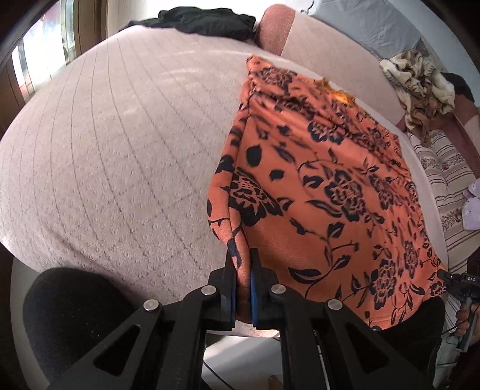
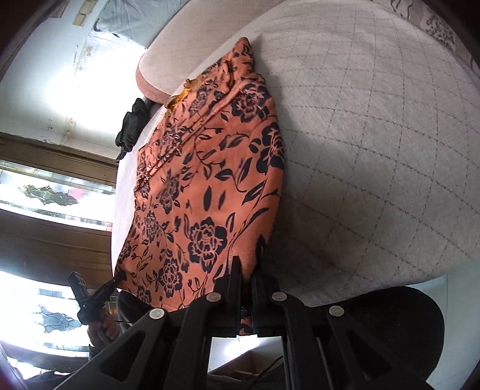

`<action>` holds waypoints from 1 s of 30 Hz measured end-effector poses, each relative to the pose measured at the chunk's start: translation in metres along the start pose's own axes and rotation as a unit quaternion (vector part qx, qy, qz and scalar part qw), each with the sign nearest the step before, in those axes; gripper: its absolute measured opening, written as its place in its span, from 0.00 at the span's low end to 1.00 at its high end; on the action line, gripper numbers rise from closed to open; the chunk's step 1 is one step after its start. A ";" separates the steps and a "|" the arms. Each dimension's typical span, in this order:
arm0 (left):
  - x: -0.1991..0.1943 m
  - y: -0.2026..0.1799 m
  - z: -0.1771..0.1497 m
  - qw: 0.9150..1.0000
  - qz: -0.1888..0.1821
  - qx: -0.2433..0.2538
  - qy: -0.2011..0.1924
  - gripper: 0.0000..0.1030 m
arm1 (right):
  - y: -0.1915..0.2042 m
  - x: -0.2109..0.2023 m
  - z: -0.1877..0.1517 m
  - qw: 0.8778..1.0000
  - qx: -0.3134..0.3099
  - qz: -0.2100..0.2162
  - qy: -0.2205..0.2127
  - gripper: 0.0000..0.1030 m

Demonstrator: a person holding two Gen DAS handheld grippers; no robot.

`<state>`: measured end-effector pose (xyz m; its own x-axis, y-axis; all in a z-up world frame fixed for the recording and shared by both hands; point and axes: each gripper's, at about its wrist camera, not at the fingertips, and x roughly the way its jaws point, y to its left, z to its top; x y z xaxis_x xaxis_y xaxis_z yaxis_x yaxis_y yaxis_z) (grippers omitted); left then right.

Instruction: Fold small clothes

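With our left gripper [image 1: 243,264] and right gripper [image 2: 247,264] each clamped on a near corner of the orange floral garment [image 1: 330,186] lying on the quilted bed [image 1: 120,150], we judge the fold starting: next, carry both corners evenly toward the far edge.

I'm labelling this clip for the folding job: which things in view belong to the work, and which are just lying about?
In the job:
- orange garment with black floral print
- left claw, shut on its near edge
- right claw, shut on the other near corner

Lying about:
- black cloth bundle at the far edge
- crumpled beige patterned cloth
- pinkish quilted bed cover underneath
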<state>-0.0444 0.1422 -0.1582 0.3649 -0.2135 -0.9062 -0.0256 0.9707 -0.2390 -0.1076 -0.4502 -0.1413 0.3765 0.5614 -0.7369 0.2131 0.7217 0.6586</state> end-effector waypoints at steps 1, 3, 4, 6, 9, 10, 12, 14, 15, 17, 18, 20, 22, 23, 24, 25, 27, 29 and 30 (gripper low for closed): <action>0.011 0.003 -0.004 1.000 0.003 -0.007 0.012 0.07 | -0.008 0.011 0.000 1.000 0.011 -0.005 0.014 0.05; 0.005 0.001 -0.005 1.000 0.002 -0.002 -0.003 0.07 | -0.023 0.028 -0.002 0.999 0.031 -0.013 0.032 0.05; 0.001 -0.001 -0.005 1.000 0.002 0.002 -0.009 0.07 | -0.028 0.031 -0.003 0.999 0.042 -0.009 0.030 0.05; 0.001 -0.001 -0.004 1.000 0.003 0.001 -0.008 0.08 | -0.028 0.030 -0.004 0.999 0.046 0.005 0.019 0.08; 0.005 0.002 -0.005 1.000 -0.001 -0.012 -0.005 0.11 | -0.027 0.034 -0.002 0.999 0.037 -0.009 0.029 0.11; 0.006 0.002 -0.005 1.000 -0.001 -0.013 -0.006 0.11 | -0.028 0.035 -0.001 0.999 0.040 -0.007 0.030 0.11; 0.006 0.001 -0.006 1.000 0.002 -0.006 -0.007 0.11 | -0.031 0.037 0.000 0.998 0.044 -0.004 0.033 0.11; 0.005 0.001 -0.006 1.000 0.002 -0.004 -0.007 0.11 | -0.031 0.038 0.001 0.998 0.044 -0.006 0.037 0.11; 0.005 0.001 -0.006 1.000 0.003 0.002 -0.005 0.11 | -0.030 0.038 0.001 0.998 0.040 -0.008 0.038 0.11; 0.004 -0.002 -0.005 1.000 0.003 0.011 -0.005 0.08 | -0.029 0.038 0.001 0.999 0.036 -0.010 0.038 0.10; 0.003 -0.002 -0.004 1.000 0.001 0.012 -0.006 0.07 | -0.029 0.037 0.001 0.999 0.038 -0.009 0.037 0.08; -0.004 -0.002 -0.001 1.000 -0.004 0.011 -0.014 0.07 | -0.024 0.034 0.000 0.999 0.036 -0.005 0.032 0.07; -0.008 -0.002 0.001 1.000 -0.008 0.009 -0.019 0.07 | -0.020 0.027 0.002 0.999 0.033 0.005 0.022 0.07; -0.007 -0.001 0.002 1.000 -0.008 0.009 -0.017 0.07 | -0.020 0.025 0.002 0.999 0.032 0.005 0.018 0.07; -0.003 -0.001 0.002 1.000 -0.004 0.010 -0.011 0.07 | -0.020 0.024 0.002 0.999 0.032 0.003 0.017 0.07; 0.001 0.000 0.001 1.000 -0.002 0.009 -0.005 0.07 | -0.023 0.025 0.003 0.999 0.036 0.004 0.018 0.07; 0.004 0.002 -0.002 1.000 -0.005 0.006 -0.004 0.07 | -0.029 0.029 0.002 0.999 0.045 0.001 0.024 0.07; 0.005 0.002 -0.003 1.000 -0.006 0.009 -0.005 0.07 | -0.031 0.028 0.001 0.998 0.050 0.003 0.021 0.07; 0.005 0.003 -0.003 1.000 -0.007 0.007 -0.003 0.07 | -0.031 0.027 0.000 0.998 0.052 0.003 0.019 0.07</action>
<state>-0.0449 0.1436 -0.1647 0.3703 -0.2265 -0.9009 -0.0074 0.9691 -0.2467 -0.1037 -0.4575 -0.1814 0.3439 0.5823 -0.7366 0.3035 0.6734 0.6741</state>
